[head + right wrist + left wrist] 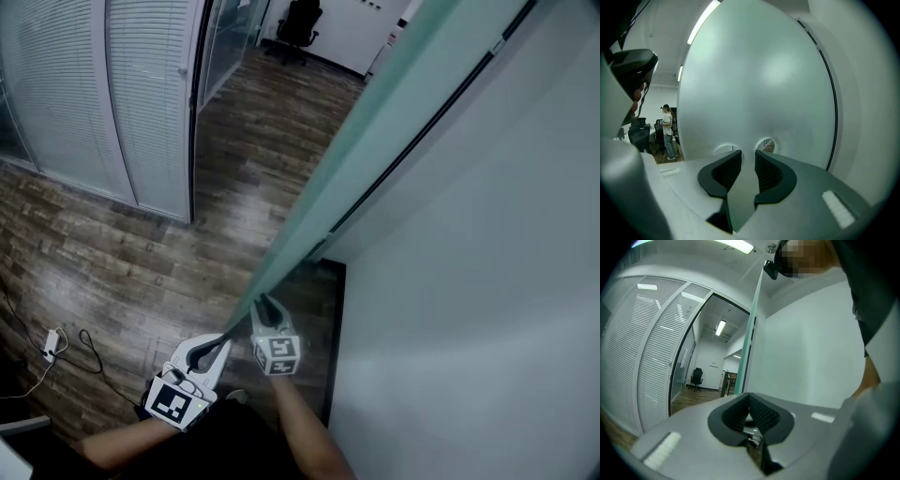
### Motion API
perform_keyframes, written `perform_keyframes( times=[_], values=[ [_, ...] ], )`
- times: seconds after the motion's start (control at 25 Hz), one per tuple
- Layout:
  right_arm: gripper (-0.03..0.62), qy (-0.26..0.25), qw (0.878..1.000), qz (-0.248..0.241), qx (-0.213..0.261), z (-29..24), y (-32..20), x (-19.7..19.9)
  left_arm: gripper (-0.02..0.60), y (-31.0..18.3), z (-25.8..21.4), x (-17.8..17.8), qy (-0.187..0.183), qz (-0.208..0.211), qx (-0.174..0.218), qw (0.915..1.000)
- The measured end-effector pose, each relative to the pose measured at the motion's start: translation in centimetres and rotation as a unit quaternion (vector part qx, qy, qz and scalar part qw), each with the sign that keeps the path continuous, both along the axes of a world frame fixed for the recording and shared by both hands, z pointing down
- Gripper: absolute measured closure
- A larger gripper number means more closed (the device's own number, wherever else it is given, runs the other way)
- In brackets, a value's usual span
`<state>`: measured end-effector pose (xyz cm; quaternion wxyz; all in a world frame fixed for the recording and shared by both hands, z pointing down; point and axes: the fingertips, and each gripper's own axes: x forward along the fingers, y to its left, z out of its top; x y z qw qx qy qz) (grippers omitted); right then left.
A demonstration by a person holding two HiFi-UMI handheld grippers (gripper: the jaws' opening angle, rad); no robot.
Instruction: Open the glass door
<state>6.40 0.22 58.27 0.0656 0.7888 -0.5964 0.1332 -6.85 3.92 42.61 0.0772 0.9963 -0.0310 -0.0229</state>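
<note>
Grey left gripper [749, 412] and right gripper [748, 169] have black ribbed jaws and black-and-white marker cubes [277, 354].

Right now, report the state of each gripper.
The left gripper: shut, nothing between the jaws.
The right gripper: open, empty, jaws facing the glass door.

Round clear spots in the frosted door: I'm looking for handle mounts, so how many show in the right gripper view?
2, side by side on the glass door, just past the right gripper's tips: left spot, right spot. The gripper may hide others.
</note>
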Motion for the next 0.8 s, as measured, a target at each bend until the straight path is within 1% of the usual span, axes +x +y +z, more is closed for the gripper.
perform_keyframes(
  times=[0.2, 0.36, 0.56, 0.72, 0.8],
  values=[
    [0.500, -0.003, 1.000, 0.002, 0.000, 0.3, 1.7, 0.0, 0.581, 1.3, 0.2, 0.4, 0.000, 0.002, 0.007, 1.0000],
    [0.502, -0.002, 1.000, 0.003, 0.006, 0.3, 3.0, 0.0, 0.581, 2.4, 0.1, 0.9, 0.010, 0.013, 0.009, 0.9998],
    [0.507, 0.003, 1.000, 0.008, 0.012, 0.5, 4.9, 0.1, 0.580, 3.9, 0.6, 1.5, 0.009, 0.022, 0.007, 0.9997],
    [0.549, 0.007, 1.000, 0.014, 0.017, 0.7, 6.4, -0.1, 0.581, 4.9, 1.5, 2.0, 0.000, 0.027, 0.007, 0.9996],
    [0.554, 0.010, 1.000, 0.017, 0.017, 0.7, 7.0, -0.1, 0.580, 5.3, 1.6, 2.2, 0.000, 0.032, 0.005, 0.9995]
  ],
)
